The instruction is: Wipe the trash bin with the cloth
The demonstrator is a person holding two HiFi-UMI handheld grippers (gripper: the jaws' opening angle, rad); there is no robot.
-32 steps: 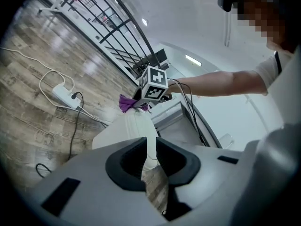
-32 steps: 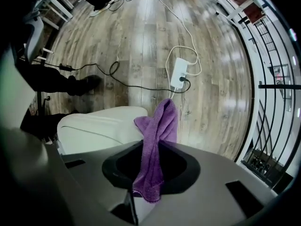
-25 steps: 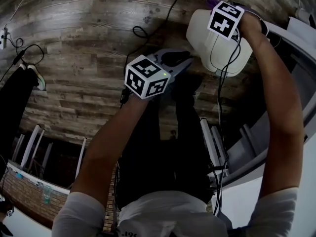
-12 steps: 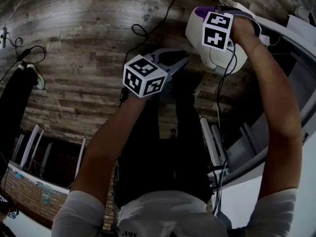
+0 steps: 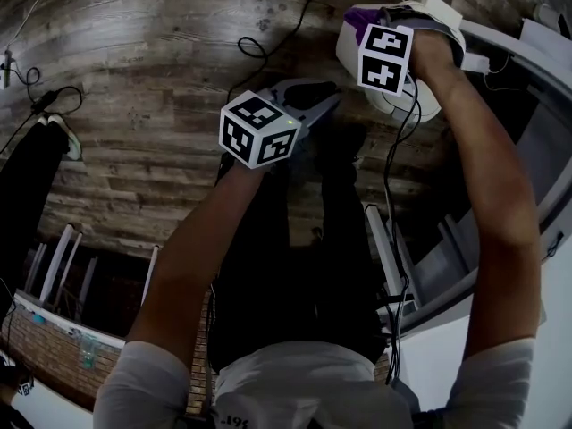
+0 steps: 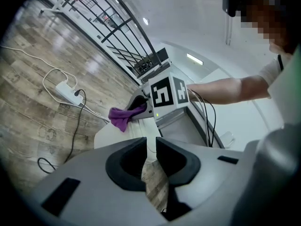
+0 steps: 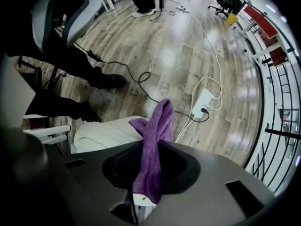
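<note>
Right tool [image 7: 146, 182] tight on purple cloth [image 7: 159, 126], seemingly at trash bin's [image 7: 106, 131] top edge; wide floor [image 7: 178, 55] beyond.

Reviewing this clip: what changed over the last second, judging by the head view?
The right gripper, with the purple cloth, slid leftward in the head view across the top of the white trash bin and rolled slightly. More cloth now shows at the bin's left edge. Unchanged: its fingers grip the cloth; the left gripper keeps its place, fingers slightly apart, empty.
</note>
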